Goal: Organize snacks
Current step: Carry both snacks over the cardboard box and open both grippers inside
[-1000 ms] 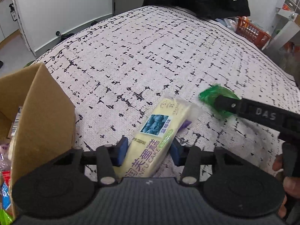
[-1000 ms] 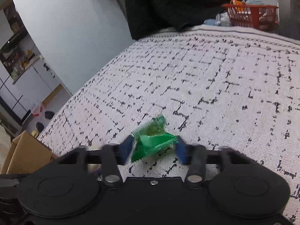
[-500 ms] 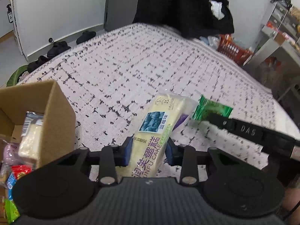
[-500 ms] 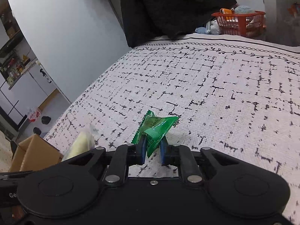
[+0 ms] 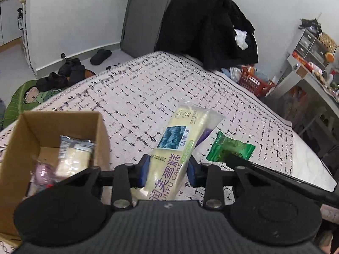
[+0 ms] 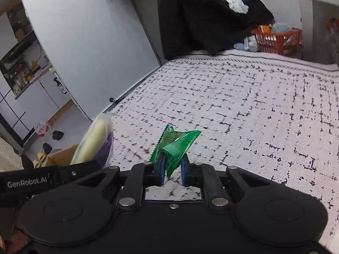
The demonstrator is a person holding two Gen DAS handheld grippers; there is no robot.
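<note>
Two snacks are off the bed at once, one in each gripper. The left gripper has its blue pads clamped on the sides of the pale yellow cake packet, which sticks up and forward, tilted to the right, above the patterned bedspread. The packet carries a blue picture label and the print "CAKE" near its lower end, and its clear sealed top sits farthest from the gripper.

Just to the left of that gripper stands the open cardboard box, near the bed's left edge. Inside it lie a blue-and-cream wrapped snack leaning on the right wall and a pinkish packet lower down — both blurred, so their print is unreadable.

The right gripper is closed on the lower part of the crumpled green wrapper, held clear of the bedspread with its serrated edge pointing up. In the left view the same wrapper shows just right of the cake packet — close beside it, not touching. In the right view the cake packet shows at the left, with a corner of the box below it.

Beyond the far edge of the bed hang dark clothes, with an orange basket near the far right corner.
</note>
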